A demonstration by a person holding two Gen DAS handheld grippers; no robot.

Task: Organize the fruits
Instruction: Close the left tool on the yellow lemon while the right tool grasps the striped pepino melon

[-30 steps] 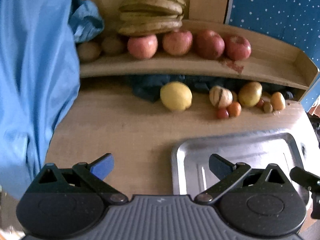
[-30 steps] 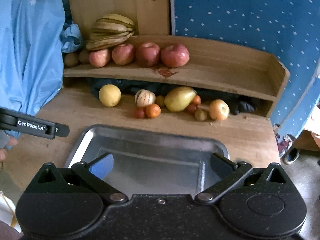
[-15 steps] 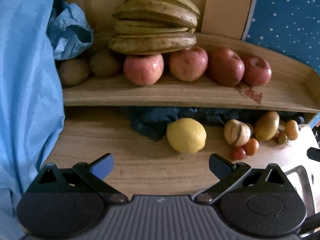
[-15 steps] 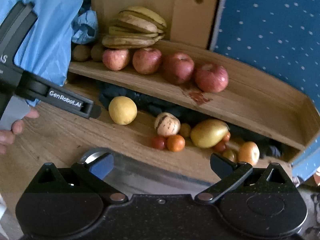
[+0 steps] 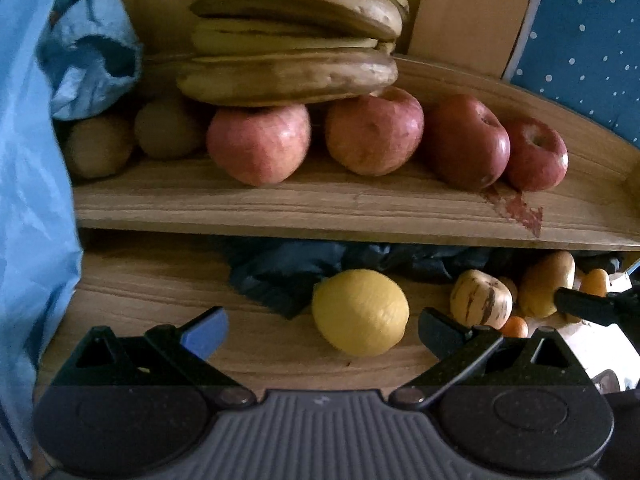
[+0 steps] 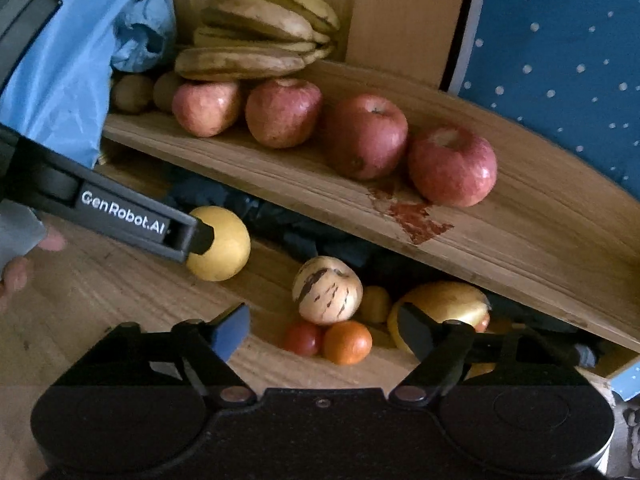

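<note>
A yellow lemon (image 5: 360, 312) lies on the wooden table, between the spread fingers of my left gripper (image 5: 322, 332), with a gap on each side; that gripper is open. From the right wrist view one left finger (image 6: 132, 216) reaches the lemon (image 6: 228, 248). My right gripper (image 6: 324, 332) is closing its jaws. A small red tomato (image 6: 302, 338) and a small orange (image 6: 347, 342) sit between its tips, untouched. Just behind them is a striped pale melon (image 6: 327, 290). A yellow mango-like fruit (image 6: 444, 302) is behind the right fingertip.
A wooden shelf (image 5: 320, 204) above the table carries several red apples (image 5: 260, 144), a bunch of bananas (image 5: 292, 40) and brown kiwis (image 5: 100, 148). A blue plastic bag (image 5: 36, 200) hangs at the left. Dark cloth (image 5: 280, 272) lies under the shelf.
Both grippers moved forward and down toward the fruit under the shelf, and the metal tray dropped out of view. The right jaws have narrowed. The lemon now lies between the left fingers.
</note>
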